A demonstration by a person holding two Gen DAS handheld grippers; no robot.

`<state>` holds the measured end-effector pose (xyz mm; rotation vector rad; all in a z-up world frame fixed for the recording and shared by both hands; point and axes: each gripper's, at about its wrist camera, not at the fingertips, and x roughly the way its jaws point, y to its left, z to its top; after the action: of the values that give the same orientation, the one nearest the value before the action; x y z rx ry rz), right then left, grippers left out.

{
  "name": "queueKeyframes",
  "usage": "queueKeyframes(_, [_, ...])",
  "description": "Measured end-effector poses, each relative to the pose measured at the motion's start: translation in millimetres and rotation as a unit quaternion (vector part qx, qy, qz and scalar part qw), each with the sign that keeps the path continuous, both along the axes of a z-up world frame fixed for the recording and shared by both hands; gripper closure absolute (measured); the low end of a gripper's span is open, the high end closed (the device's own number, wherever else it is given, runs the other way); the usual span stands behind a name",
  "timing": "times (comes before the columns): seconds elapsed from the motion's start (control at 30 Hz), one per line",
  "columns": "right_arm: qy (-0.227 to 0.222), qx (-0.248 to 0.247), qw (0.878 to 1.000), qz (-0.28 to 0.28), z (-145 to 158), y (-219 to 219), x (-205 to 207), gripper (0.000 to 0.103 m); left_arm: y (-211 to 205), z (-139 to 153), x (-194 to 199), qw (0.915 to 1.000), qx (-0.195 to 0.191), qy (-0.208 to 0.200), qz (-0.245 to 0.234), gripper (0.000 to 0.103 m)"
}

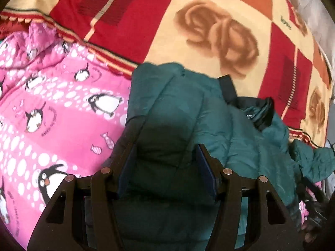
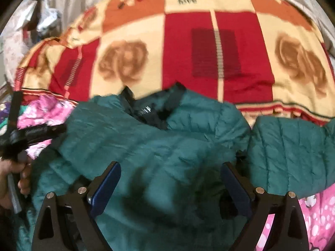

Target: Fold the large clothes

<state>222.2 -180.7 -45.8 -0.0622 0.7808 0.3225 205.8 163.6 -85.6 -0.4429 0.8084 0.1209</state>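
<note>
A puffy green jacket (image 1: 240, 129) lies crumpled on a pink penguin-print quilt (image 1: 52, 104); its black-lined collar (image 2: 146, 110) faces the far side. In the left wrist view my left gripper (image 1: 166, 170) has a thick fold of the jacket filling the gap between its blue pads, which press on it from both sides. In the right wrist view my right gripper (image 2: 170, 184) hovers over the middle of the jacket (image 2: 188, 142) with its jaws spread wide, and the fabric lies below them. One quilted sleeve (image 2: 289, 146) spreads to the right.
A red, orange and cream rose-print bedspread (image 1: 209, 31) covers the bed beyond the jacket. A hand (image 2: 14, 177) holding the other gripper's black frame shows at the left edge of the right wrist view. Clutter and pale cloth (image 2: 48, 21) lie at the far left.
</note>
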Motion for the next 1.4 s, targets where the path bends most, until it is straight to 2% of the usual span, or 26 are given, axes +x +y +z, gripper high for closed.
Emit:
queueKeyframes(0.07, [0.082, 0.012, 0.996, -0.019, -26.7, -10.1, 19.1, 0.008, -1.3, -0.6, 0.3, 1.0000, 0.002, 0.003, 0.004, 0.045])
queueKeyframes(0.1, [0.105, 0.021, 0.994, -0.020, -35.1, -15.9, 24.3, 0.008, -2.1, -1.2, 0.8, 1.0000, 0.005, 0.005, 0.003, 0.044])
queueKeyframes(0.13, [0.116, 0.035, 0.992, -0.018, -40.3, -20.1, 27.7, 0.007, -3.1, -2.1, 2.1, 0.9999, 0.007, 0.007, 0.002, 0.044])
queueKeyframes(0.2, [0.125, 0.030, 0.991, -0.024, -43.8, -22.3, 31.2, 0.000, -2.7, -2.4, 3.3, 0.9999, 0.004, 0.010, 0.002, 0.044])
queueKeyframes(0.33, [0.138, 0.015, 0.990, -0.028, -41.9, -20.6, 32.0, 0.000, -1.0, 12.7, -3.7, 0.9997, 0.007, -0.007, 0.023, 0.044])
queueKeyframes(0.37, [0.134, 0.008, 0.990, -0.036, -35.6, -20.1, 30.5, 0.005, -0.7, 18.8, -6.7, 0.9994, 0.007, -0.016, 0.031, 0.044])
queueKeyframes(0.4, [0.114, 0.006, 0.992, -0.046, -21.6, -19.2, 26.4, 0.018, -0.2, 26.8, -9.7, 0.9989, 0.005, -0.029, 0.037, 0.044])
queueKeyframes(0.43, [0.095, 0.007, 0.994, -0.052, -11.5, -18.9, 23.0, 0.019, -0.1, 31.4, -10.8, 0.9986, 0.004, -0.037, 0.037, 0.044])
queueKeyframes(0.5, [0.016, 0.021, 0.998, -0.050, 23.0, -7.9, 12.5, 0.019, -2.7, 38.9, -6.9, 0.9984, 0.008, -0.049, 0.026, 0.044])
queueKeyframes(0.57, [-0.013, 0.025, 0.999, -0.030, 32.4, 12.1, 12.4, 0.019, -8.8, 34.8, 2.9, 0.9993, 0.012, -0.036, 0.006, 0.044])
queueKeyframes(0.63, [-0.006, 0.016, 1.000, -0.005, 24.8, 37.7, 19.9, 0.019, -13.6, 19.7, 13.1, 0.9999, 0.007, -0.004, -0.013, 0.044])
queueKeyframes(0.73, [0.030, -0.024, 0.999, 0.022, -6.6, 70.4, 37.7, 0.019, -21.4, 7.4, 19.7, 0.9992, 0.029, 0.019, -0.022, 0.042])
queueKeyframes(0.8, [0.077, -0.038, 0.996, 0.033, -30.6, 76.1, 47.3, 0.016, -26.7, 7.7, 21.1, 0.9986, 0.038, 0.020, -0.032, 0.029])
queueKeyframes(0.83, [0.096, -0.024, 0.995, 0.033, -38.4, 71.8, 51.2, 0.015, -29.3, 6.3, 22.5, 0.9982, 0.042, 0.021, -0.037, 0.025])
queueKeyframes(0.9, [0.115, 0.016, 0.993, 0.030, -40.9, 58.0, 56.5, 0.010, -37.2, 1.1, 27.5, 0.9969, 0.048, 0.028, -0.056, 0.010])
queueKeyframes(0.97, [0.120, 0.035, 0.992, 0.034, -42.9, 52.0, 56.5, 0.010, -40.6, -1.7, 28.7, 0.9963, 0.048, 0.031, -0.065, 0.001])
queueKeyframes(1.0, [0.119, 0.041, 0.991, 0.036, -42.6, 50.0, 55.3, 0.010, -40.8, -2.6, 28.5, 0.9964, 0.043, 0.033, -0.065, 0.001])
queueKeyframes(1.1, [0.098, 0.044, 0.994, 0.034, -31.3, 41.3, 45.0, 0.012, -37.7, -2.7, 26.9, 0.9971, 0.025, 0.035, -0.063, 0.001])
queueKeyframes(1.23, [0.012, 0.026, 1.000, -0.008, 12.4, 8.9, 22.0, 0.013, -29.8, 11.1, 8.2, 0.9993, -0.005, 0.015, -0.034, 0.001])
queueKeyframes(1.33, [-0.048, 0.012, 0.996, -0.078, 40.6, -43.7, 11.9, 0.013, -33.2, 28.4, -14.4, 0.9997, -0.005, -0.007, -0.024, 0.001])
queueKeyframes(1.4, [-0.071, 0.010, 0.985, -0.155, 50.9, -105.0, 7.0, 0.013, -38.8, 36.3, -27.3, 0.9991, -0.003, -0.021, -0.036, 0.001])
